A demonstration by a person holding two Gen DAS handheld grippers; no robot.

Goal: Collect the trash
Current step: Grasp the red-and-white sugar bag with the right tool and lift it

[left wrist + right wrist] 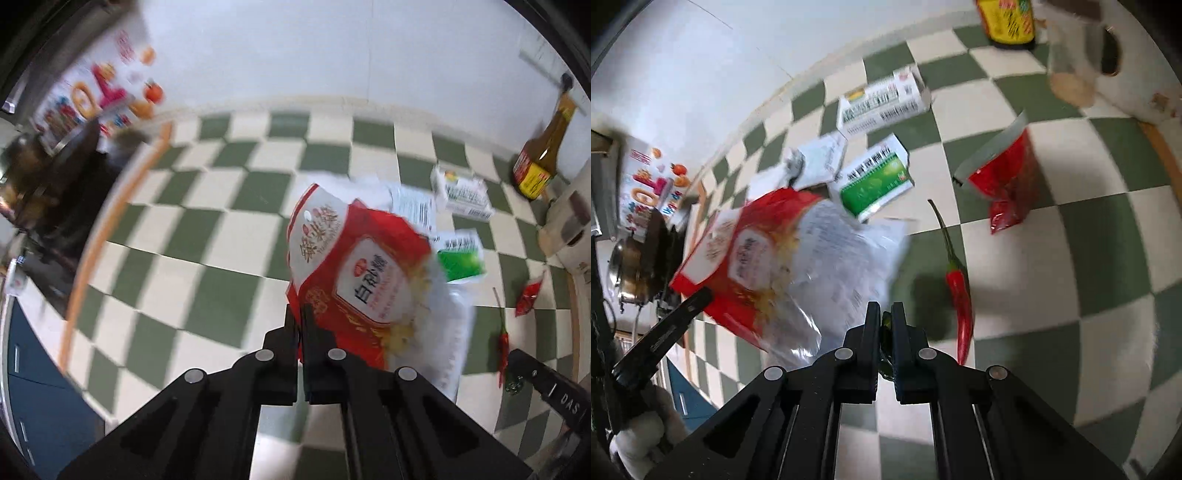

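We had left gripper (300,314) clenched on corner of red sugar bag (354,266), bag at frame centre, lifted off checkered table (192,236). Right gripper (882,314) clamped on small dark-green scrap (886,332), low centre. Thin corner pinch: we judged slow carry best. Green box (875,181), chili (960,291) left.

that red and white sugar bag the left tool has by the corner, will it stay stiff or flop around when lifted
Probably floppy: the red and white sugar bag looks like thin crinkled plastic hanging from the shut left tool. It looks empty, so likely light. Held at one corner, it may swing or slip.
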